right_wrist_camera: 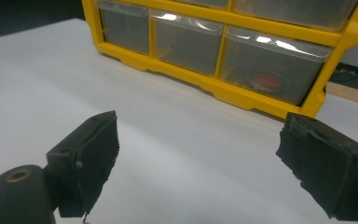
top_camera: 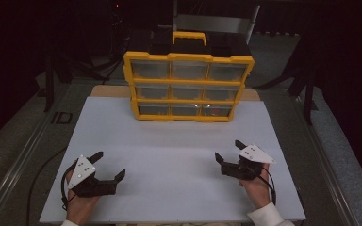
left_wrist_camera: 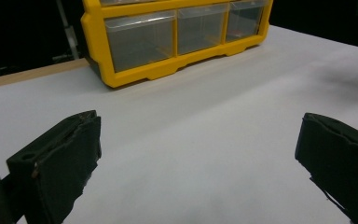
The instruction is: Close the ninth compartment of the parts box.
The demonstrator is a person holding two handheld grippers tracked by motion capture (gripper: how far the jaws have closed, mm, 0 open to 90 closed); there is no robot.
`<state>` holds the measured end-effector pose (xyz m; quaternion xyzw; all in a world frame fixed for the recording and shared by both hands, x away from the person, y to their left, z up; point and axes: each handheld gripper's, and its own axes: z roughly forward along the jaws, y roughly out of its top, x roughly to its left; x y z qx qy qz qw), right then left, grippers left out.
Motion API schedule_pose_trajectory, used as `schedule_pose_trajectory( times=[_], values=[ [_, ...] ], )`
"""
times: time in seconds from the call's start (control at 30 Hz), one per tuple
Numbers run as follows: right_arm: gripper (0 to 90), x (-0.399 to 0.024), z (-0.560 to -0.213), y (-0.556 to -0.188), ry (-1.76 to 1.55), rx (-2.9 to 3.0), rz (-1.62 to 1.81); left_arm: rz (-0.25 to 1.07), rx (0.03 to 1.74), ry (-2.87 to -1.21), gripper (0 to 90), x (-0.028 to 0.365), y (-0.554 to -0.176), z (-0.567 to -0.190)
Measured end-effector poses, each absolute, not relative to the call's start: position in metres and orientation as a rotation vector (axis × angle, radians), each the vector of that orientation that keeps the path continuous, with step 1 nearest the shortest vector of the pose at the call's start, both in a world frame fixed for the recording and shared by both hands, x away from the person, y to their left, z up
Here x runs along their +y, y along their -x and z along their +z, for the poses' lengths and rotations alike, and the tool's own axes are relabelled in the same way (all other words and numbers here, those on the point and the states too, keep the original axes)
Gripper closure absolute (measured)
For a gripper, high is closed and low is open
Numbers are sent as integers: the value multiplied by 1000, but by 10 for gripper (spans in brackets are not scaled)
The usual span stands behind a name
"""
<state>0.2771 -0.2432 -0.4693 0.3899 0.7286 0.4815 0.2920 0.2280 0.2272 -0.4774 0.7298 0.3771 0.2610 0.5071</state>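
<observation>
Yellow drawer organizer (top_camera: 187, 87) without readable labels, left hand-held gripper (top_camera: 109, 165) and right hand-held gripper (top_camera: 229, 150) wide open, empty

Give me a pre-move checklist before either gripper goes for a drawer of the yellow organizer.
1. Left gripper open, holding nothing: ok.
2. Right gripper open, holding nothing: ok.
3. White board bare between the grippers and the organizer: ok.
4. Organizer upright, drawer fronts toward the person: ok.
5. All drawers shut: look shut, ok.
6. Drawer contents: a red item in the bottom right drawer; the others, cannot tell.
</observation>
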Motion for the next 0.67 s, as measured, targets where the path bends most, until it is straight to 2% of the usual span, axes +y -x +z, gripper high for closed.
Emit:
schedule_pose_trajectory(
  times=[0.4,0.67],
  values=[
    [109,-258,-493,-251,-1009,1807,1387,637,920,-1731,5,231,-228,-477],
    [108,-259,-496,-249,-1004,1809,1374,644,920,-1731,5,231,-227,-477]
  ],
)
